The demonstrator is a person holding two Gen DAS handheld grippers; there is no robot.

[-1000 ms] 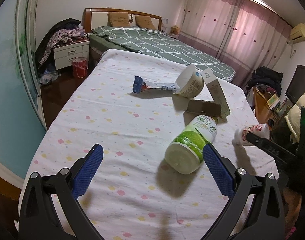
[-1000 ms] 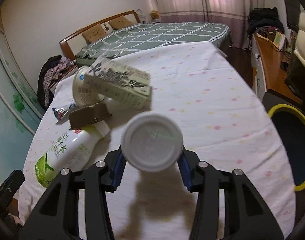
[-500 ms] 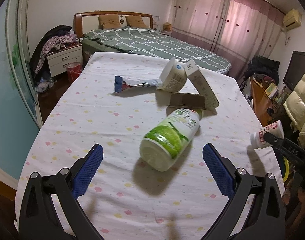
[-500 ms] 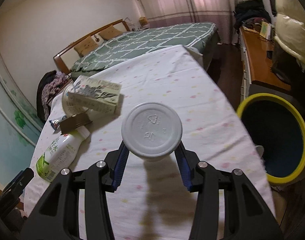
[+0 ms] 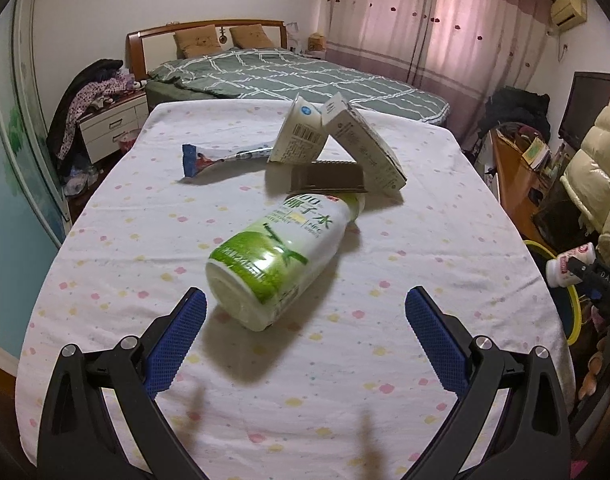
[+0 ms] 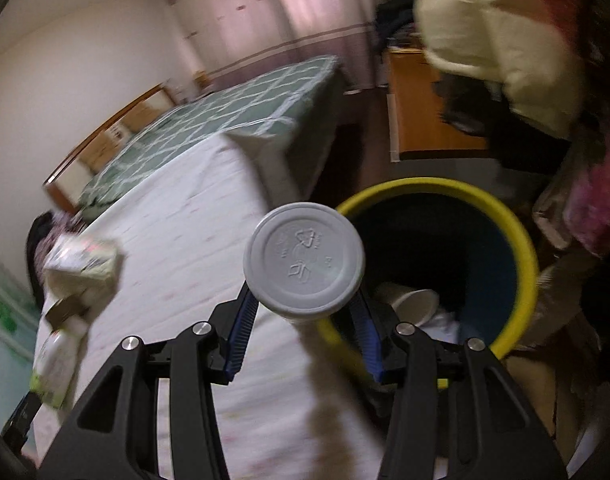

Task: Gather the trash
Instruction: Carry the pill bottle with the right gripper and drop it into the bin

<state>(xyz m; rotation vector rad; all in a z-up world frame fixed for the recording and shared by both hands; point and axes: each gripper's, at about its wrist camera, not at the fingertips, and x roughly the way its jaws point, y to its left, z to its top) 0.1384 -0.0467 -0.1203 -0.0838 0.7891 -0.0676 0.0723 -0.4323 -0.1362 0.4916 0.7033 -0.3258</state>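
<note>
**Small Bottle Almost Over the Bin**

This is a bedroom with a big bed point(image 5: 297, 76) and pink curtains point(image 5: 425, 20). In front of the bed is a worktop point(image 5: 145, 240) with a white dotted cloth.

The right hand-held gripper point(image 6: 303, 320) is pinching a small white bottle point(image 6: 303, 258). The bottle points straight out from the gripper, bottom end first. The bin point(image 6: 521, 240), with its yellow rim, sits on the floor off the right edge of the worktop. It is just past the bottle and a little to the right. A cup already lies inside. I think the next move is to carry the bottle a bit further over the rim and let go.

The left hand-held gripper point(image 5: 305, 336) is spread wide and holds nothing. A green and white bottle point(image 5: 281, 256) lies on its side just in front of it, near the middle of the worktop. Its bottom points at the gripper and its neck points to the far edge. A carton point(image 5: 365, 148), a tub point(image 5: 297, 136) and a wrapper point(image 5: 221, 156) lie further back.
</note>
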